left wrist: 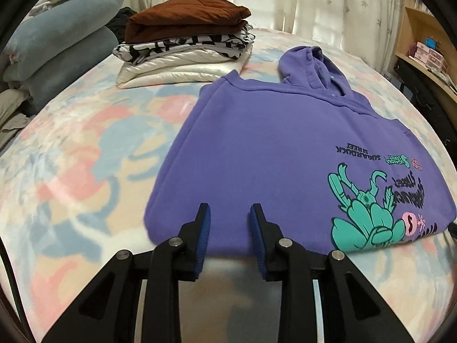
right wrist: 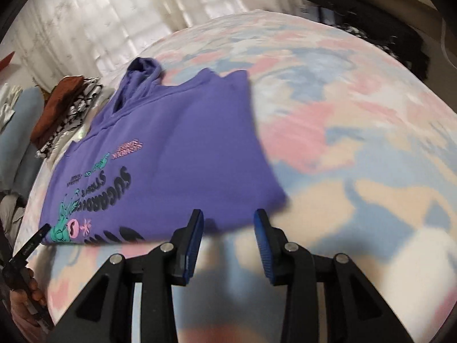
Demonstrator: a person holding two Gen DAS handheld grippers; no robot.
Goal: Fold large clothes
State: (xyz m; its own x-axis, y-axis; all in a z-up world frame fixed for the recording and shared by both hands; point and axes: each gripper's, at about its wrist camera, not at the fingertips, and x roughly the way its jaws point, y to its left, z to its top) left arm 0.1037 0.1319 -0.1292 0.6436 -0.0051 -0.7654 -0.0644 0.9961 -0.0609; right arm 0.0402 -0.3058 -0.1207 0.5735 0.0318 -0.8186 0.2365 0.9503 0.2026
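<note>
A purple hoodie (left wrist: 257,148) lies flat on the bed (left wrist: 85,171), partly folded into a rough rectangle, its sleeves not visible. Its hood (left wrist: 311,68) points toward the far edge of the bed, where pale curtains (left wrist: 285,3) hang. A teal creature print (left wrist: 368,217) and dark lettering sit on the side of the hoodie nearest your right gripper.

Your left gripper (left wrist: 230,220) hovers at the hoodie's near hem, its 2 blue-padded fingers spread apart with purple cloth showing between them; they pinch nothing. Your right gripper (right wrist: 229,224) is also spread, held at the near right corner of the hoodie, with the hem just at its fingertips and nothing gripped.

Toward the far left corner of the bed, just beside the hoodie's shoulder, stands a pile of 3 folded garments (left wrist: 185,48): brown on top, black-and-white patterned in the middle, shiny white below. Blue-grey pillows (left wrist: 60,45) are stacked at the left edge.
</note>
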